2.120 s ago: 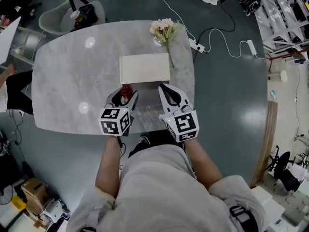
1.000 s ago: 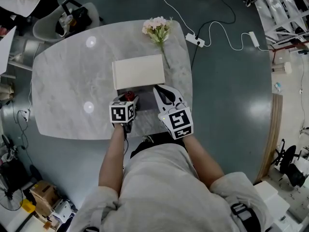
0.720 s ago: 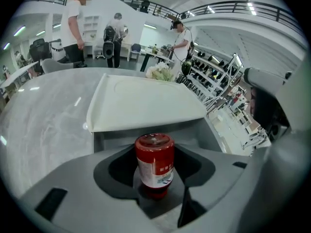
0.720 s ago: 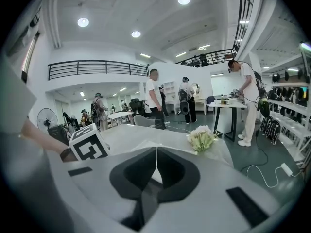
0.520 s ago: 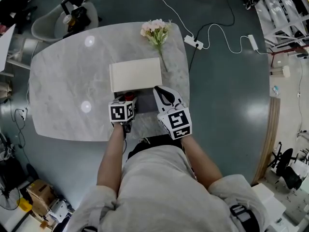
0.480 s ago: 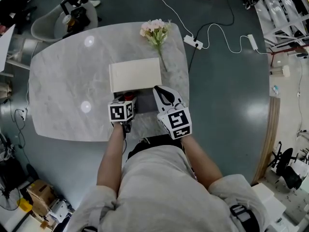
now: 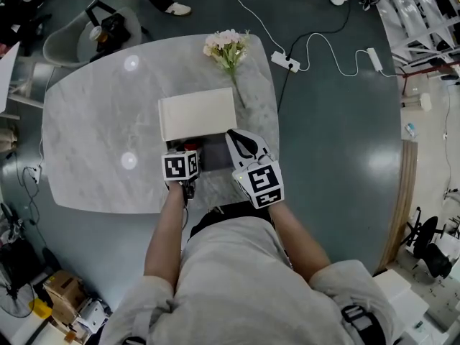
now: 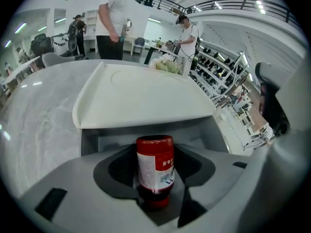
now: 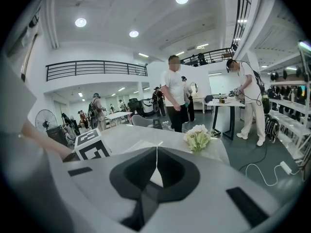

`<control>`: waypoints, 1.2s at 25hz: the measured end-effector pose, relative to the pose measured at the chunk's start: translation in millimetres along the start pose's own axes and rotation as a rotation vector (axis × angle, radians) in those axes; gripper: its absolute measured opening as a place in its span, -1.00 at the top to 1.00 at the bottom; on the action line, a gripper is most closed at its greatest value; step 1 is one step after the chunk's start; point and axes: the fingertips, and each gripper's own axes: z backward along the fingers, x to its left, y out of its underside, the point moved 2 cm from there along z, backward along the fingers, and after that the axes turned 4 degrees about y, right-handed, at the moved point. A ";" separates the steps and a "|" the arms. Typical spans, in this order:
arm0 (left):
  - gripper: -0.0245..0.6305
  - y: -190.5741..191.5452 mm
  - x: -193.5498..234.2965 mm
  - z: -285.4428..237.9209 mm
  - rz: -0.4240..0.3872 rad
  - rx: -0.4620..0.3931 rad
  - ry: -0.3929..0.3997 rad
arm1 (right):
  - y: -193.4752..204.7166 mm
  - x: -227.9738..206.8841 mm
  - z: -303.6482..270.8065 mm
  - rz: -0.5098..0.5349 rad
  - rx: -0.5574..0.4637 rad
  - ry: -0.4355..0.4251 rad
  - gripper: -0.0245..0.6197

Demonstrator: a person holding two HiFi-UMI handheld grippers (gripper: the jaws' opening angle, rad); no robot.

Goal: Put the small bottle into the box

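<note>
Small bottle clamped, plain in left gripper view.

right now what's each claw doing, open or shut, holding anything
Left claw: shut on the small red bottle with a white label.
Right claw: shut, nothing between its jaws.

Marble table, pink flowers at its far edge, power strip on floor
</note>
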 end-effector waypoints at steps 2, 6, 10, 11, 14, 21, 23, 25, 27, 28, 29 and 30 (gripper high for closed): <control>0.19 0.7 1.2 -2.0 0.004 0.006 -0.004 | 1.5 -0.4 -0.5 -0.001 0.006 -0.001 0.84; 0.19 2.5 2.6 -4.5 0.009 0.011 -0.011 | 3.5 -2.4 0.3 -0.004 0.010 0.003 0.84; 0.19 1.7 2.0 -6.4 -0.003 0.019 -0.012 | 5.6 -5.6 0.8 -0.006 0.017 0.012 0.84; 0.19 1.7 1.7 -6.8 -0.005 0.020 -0.012 | 5.5 -6.0 1.1 -0.005 0.016 0.014 0.85; 0.19 2.3 2.3 -7.6 -0.004 0.018 -0.012 | 4.8 -5.0 1.0 -0.003 0.012 0.016 0.84; 0.19 -0.1 1.6 -5.6 0.015 -0.003 -0.017 | 3.2 4.0 4.2 0.008 0.013 0.009 0.84; 0.19 -3.2 1.2 -1.0 0.012 -0.021 -0.017 | 2.7 6.3 5.4 0.011 0.012 0.010 0.85; 0.19 -5.8 0.0 4.3 0.005 -0.039 -0.014 | 3.8 8.4 6.8 0.014 0.011 0.011 0.84; 0.19 -7.2 -1.5 11.1 0.000 -0.055 -0.011 | 4.7 11.9 8.4 0.016 0.010 0.009 0.84; 0.19 -7.9 -2.3 15.2 -0.003 -0.065 -0.010 | 5.0 14.1 8.8 0.018 0.009 0.008 0.85; 0.19 -9.2 -3.7 19.8 -0.010 -0.080 -0.007 | 5.1 16.2 9.0 0.021 0.008 0.005 0.84; 0.19 -10.9 -5.9 25.2 -0.021 -0.099 -0.004 | 4.8 18.3 9.1 0.024 0.007 0.003 0.85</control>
